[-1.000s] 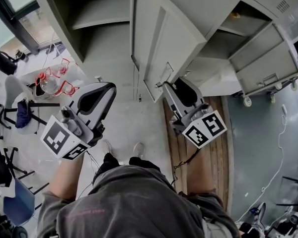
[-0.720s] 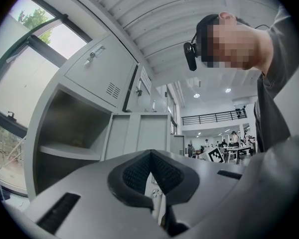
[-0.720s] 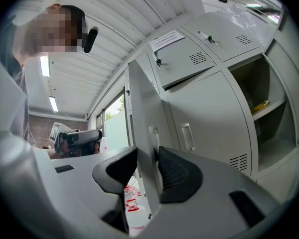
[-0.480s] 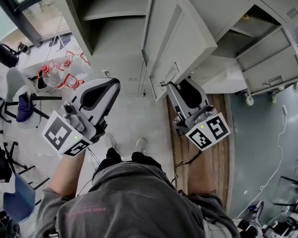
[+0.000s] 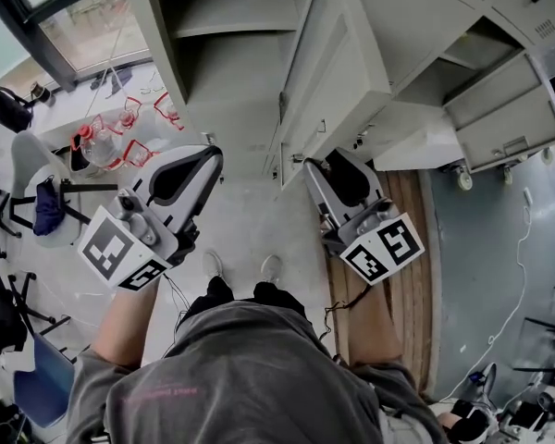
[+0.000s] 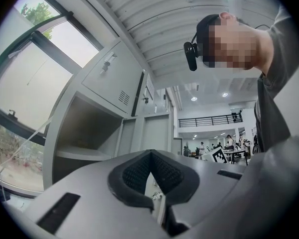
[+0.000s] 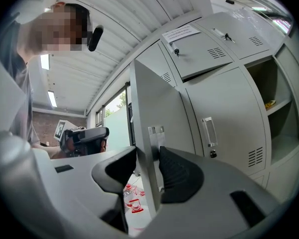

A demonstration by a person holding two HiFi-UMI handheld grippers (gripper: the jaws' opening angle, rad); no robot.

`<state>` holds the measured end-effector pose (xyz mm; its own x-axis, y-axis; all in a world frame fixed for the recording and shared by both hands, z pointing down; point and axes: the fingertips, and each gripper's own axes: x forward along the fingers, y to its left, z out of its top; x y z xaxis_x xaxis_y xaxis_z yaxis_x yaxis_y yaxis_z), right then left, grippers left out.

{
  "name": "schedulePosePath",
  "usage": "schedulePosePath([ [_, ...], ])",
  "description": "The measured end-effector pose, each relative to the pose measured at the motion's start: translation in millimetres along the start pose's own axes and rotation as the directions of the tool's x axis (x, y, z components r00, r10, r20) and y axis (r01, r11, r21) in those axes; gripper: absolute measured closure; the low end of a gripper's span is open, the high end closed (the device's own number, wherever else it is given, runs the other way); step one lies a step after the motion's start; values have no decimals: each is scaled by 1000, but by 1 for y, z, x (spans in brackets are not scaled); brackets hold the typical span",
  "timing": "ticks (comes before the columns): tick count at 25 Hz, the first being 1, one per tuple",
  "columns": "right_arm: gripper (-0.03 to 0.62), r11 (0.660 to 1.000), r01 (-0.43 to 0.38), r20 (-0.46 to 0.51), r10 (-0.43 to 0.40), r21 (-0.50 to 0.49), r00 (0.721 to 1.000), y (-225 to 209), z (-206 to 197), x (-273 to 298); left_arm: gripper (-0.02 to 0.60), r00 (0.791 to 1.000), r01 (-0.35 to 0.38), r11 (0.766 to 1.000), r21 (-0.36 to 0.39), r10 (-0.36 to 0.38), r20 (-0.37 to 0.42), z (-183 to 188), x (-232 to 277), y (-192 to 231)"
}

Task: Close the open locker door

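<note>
Pale grey sheet steel across the whole top of the head view: a bank of metal lockers (image 5: 416,7), and at upper centre the tall, flat, pale grey locker door (image 5: 338,81), standing ajar beside an open shelved compartment (image 5: 222,26) at its left, free edge pointing down the frame toward the person. At that edge, just right of centre, the grey plastic right gripper (image 5: 307,163), with a black-and-white marker cube (image 5: 382,248) at its rear. Closed on the door, going by the lower centre of the right gripper view (image 7: 148,156): the door's (image 7: 149,98) thin edge upright between the jaws, one black pad against each face, the right-hand pad at a small metal latch plate (image 7: 157,133); jaws just now easing slightly wider, with the edge between them. At left centre of the head view, well apart from the door, the matching grey left gripper (image 5: 215,153). Shut and empty in its own view (image 6: 150,153), with black ribbed pads meeting at the tips. At middle left, on the pale floor, clear bottles with red handles (image 5: 102,146). At right, a strip of brown wooden boards (image 5: 412,202), and at upper right a second grey door (image 5: 499,118) hanging open.
</note>
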<state>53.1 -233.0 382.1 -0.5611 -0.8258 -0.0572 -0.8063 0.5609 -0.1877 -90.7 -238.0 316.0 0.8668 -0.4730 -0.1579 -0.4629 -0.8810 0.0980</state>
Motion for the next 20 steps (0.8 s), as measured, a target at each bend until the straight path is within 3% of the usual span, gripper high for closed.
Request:
schedulePosePath([
  [20, 456, 999, -49, -8, 49, -21, 999, 65, -14, 90, 574, 998, -60, 998, 9, 60, 16, 21, -72, 63],
])
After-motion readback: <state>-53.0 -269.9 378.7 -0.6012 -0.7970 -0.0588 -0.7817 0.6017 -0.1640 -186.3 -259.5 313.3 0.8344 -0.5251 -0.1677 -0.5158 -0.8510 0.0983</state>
